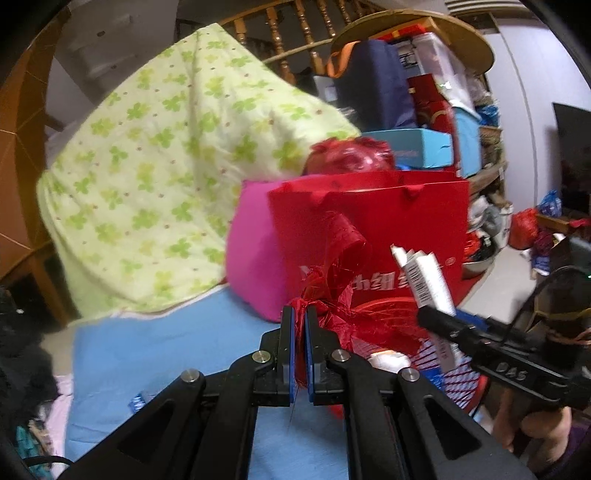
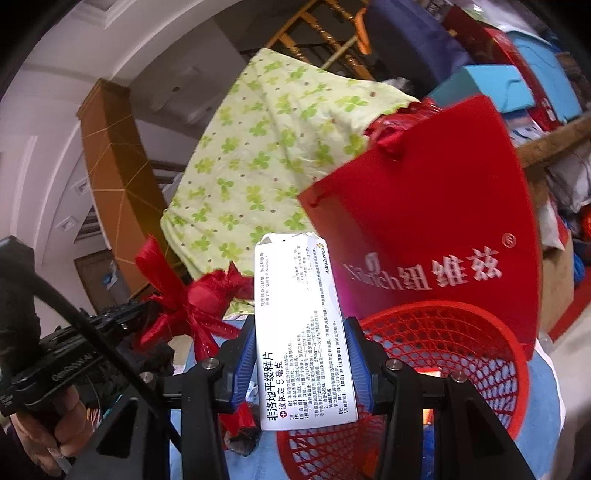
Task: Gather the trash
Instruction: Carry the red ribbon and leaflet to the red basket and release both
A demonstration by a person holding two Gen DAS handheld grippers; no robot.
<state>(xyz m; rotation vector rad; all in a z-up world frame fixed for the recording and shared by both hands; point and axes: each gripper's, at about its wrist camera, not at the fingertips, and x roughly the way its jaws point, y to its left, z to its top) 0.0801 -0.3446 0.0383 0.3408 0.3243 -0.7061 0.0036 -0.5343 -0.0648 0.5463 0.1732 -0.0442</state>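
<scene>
Printed white cardboard medicine box (image 2: 303, 332), smooth. Frayed, shiny red ribbon (image 1: 332, 295). Perforated red plastic basket (image 2: 491, 362). Smooth red paper gift bag (image 2: 443, 206). Soft matt clover-print cotton quilt (image 1: 159, 166). Turned, varnished wooden balusters (image 1: 277, 33).

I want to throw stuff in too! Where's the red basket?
In the right wrist view, the red mesh basket sits low on the right, just below the red paper bag, beside the white medicine box.

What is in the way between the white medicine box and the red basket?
Nothing visible. The right claw holds the white medicine box just above the red basket, whose open top faces it. The left claw pinches a red ribbon off to the side.
</scene>
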